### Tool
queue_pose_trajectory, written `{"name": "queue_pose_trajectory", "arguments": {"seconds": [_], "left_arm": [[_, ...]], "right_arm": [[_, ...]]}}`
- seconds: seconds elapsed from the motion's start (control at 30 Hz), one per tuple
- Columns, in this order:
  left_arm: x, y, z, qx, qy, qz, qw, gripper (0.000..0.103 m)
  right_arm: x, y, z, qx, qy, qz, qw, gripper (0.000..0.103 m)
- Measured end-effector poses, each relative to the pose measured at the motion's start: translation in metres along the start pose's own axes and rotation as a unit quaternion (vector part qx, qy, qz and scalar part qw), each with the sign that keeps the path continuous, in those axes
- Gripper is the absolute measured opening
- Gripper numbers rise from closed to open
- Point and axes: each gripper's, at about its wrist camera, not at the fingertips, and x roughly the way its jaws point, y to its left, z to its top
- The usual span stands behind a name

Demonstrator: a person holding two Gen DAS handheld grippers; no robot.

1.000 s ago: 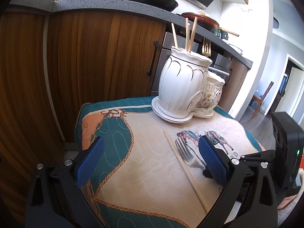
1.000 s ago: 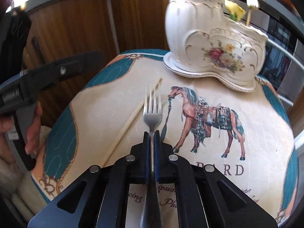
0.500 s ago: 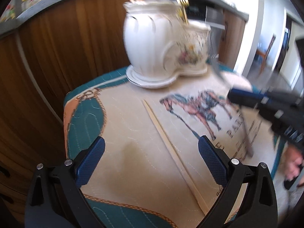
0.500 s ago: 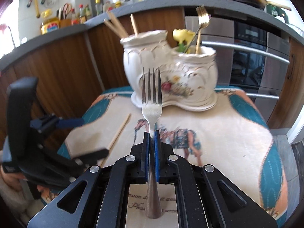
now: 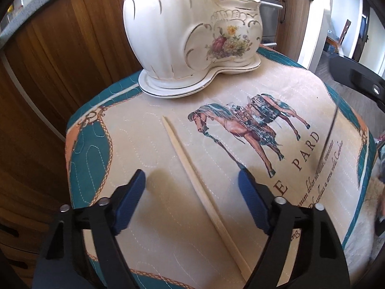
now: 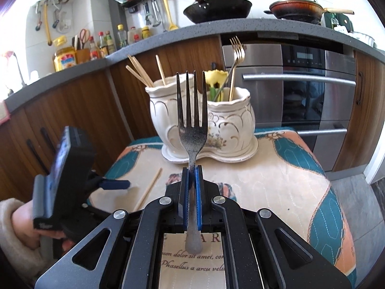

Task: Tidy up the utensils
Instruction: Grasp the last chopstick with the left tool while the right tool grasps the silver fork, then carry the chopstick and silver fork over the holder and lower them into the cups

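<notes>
My right fingers (image 6: 191, 187) clench the fork (image 6: 191, 110); left fingers (image 5: 192, 197), just closing, straddle the last chopstick (image 5: 202, 190), ungripped.

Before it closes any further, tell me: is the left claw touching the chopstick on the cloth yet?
Apart. In the left wrist view the chopstick lies between the left claw's blue pads, which have just been closing, with bare cloth showing on both sides.

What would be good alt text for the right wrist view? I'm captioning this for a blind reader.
The right tool grips a silver fork upright, tines up, before a white two-compartment ceramic holder holding chopsticks and a gold fork. One chopstick lies on the horse-print mat.
</notes>
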Motion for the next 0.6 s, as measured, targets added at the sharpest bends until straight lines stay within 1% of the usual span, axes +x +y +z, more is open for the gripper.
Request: {"name": "queue_pose_trajectory", "arguments": {"seconds": [0.07,0.13,0.17,0.2,0.23,0.27,0.3,0.33,0.5,0.6], "left_arm": [[0.001,0.004,0.005,-0.005,0.014,-0.019,0.9997,0.066],[0.002,0.011,0.011,-0.008,0.024,-0.025,0.9994,0.051],[0.002,0.015,0.013,-0.008,0.029,-0.027,0.9992,0.047],[0.002,0.019,0.015,-0.009,0.032,-0.031,0.999,0.038],[0.003,0.023,0.016,-0.01,0.034,-0.033,0.9988,0.031],[0.003,0.026,0.016,-0.01,0.035,-0.034,0.9988,0.027],[0.003,0.029,0.015,-0.01,0.035,-0.033,0.9988,0.018],[0.002,0.031,0.013,-0.009,0.034,-0.031,0.9989,0.014],[-0.006,0.035,0.0,0.0,0.031,-0.038,0.9988,0.007],[-0.017,0.03,-0.008,0.007,0.02,-0.042,0.9989,0.006]], "right_arm": [[-0.002,0.002,0.001,-0.004,-0.005,0.001,1.0,0.006],[-0.003,0.004,0.0,-0.007,-0.007,0.003,1.0,0.006],[-0.004,0.004,0.0,-0.007,-0.008,0.004,1.0,0.006],[-0.004,0.005,0.001,-0.008,-0.008,0.005,1.0,0.006],[-0.005,0.005,0.001,-0.008,-0.009,0.006,1.0,0.006],[-0.006,0.005,0.0,-0.008,-0.01,0.006,1.0,0.006],[-0.006,0.004,0.0,-0.008,-0.011,0.006,1.0,0.006],[-0.006,0.003,0.001,-0.007,-0.011,0.006,1.0,0.006],[-0.007,0.002,0.001,-0.003,-0.014,0.006,1.0,0.006],[-0.008,0.003,0.001,-0.002,-0.016,0.005,1.0,0.006]]}}
